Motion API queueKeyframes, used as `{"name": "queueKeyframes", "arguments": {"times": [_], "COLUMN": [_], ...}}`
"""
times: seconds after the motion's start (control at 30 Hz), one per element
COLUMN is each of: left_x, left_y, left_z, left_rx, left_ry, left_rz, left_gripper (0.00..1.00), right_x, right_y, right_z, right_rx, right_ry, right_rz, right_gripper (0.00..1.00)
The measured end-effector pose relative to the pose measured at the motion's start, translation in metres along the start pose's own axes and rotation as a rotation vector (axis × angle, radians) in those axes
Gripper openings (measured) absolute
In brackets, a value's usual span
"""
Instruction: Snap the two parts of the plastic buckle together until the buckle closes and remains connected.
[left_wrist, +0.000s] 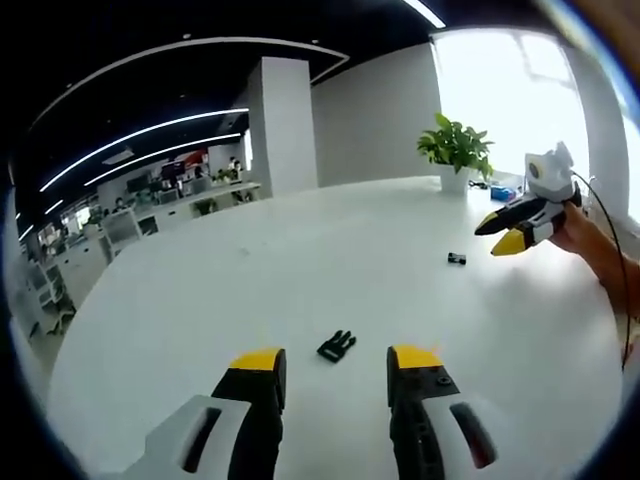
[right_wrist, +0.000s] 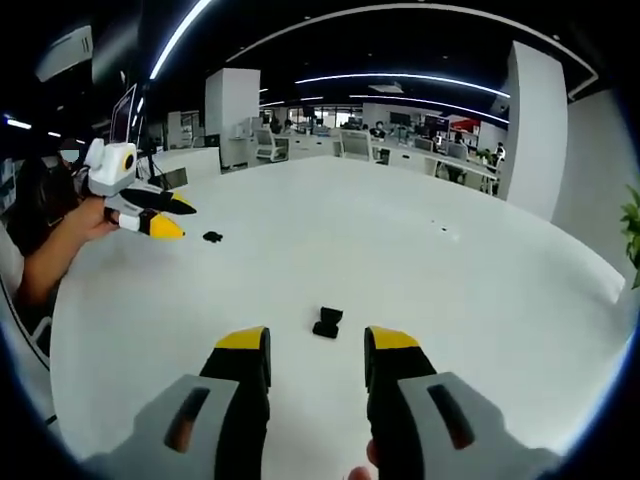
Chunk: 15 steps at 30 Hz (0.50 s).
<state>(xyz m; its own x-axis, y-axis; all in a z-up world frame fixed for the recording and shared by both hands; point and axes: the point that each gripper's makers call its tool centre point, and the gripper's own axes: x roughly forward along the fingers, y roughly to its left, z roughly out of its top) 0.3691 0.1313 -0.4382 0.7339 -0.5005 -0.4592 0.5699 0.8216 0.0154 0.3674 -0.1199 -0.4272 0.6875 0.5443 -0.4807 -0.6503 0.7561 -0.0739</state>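
in the left gripper view the left gripper (left_wrist: 337, 362) gapes wide and empty, the pronged buckle part (left_wrist: 337, 346) just ahead on the white table (left_wrist: 300, 270). in the right gripper view the right gripper (right_wrist: 304, 345) gapes too, the socket buckle part (right_wrist: 326, 322) just ahead. no writing can be read.

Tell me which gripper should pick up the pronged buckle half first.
Left. The pronged buckle half lies just ahead, between the open left gripper tips. The right gripper faces the other buckle half instead, so it is probably better left to that one.
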Motion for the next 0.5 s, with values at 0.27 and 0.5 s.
{"name": "queueKeyframes", "arguments": {"times": [0.27, 0.5], "left_x": [0.006, 0.015], "left_y": [0.005, 0.001], "left_z": [-0.002, -0.01], "left_rx": [-0.011, -0.037], "left_ry": [0.006, 0.026], "left_rz": [0.008, -0.006], "left_gripper": [0.37, 0.35], "right_x": [0.006, 0.012], "right_y": [0.003, 0.006], "right_z": [-0.004, -0.008], "right_rx": [-0.005, 0.004], "right_ry": [0.009, 0.017], "right_rz": [0.011, 0.026], "right_gripper": [0.38, 0.38]}}
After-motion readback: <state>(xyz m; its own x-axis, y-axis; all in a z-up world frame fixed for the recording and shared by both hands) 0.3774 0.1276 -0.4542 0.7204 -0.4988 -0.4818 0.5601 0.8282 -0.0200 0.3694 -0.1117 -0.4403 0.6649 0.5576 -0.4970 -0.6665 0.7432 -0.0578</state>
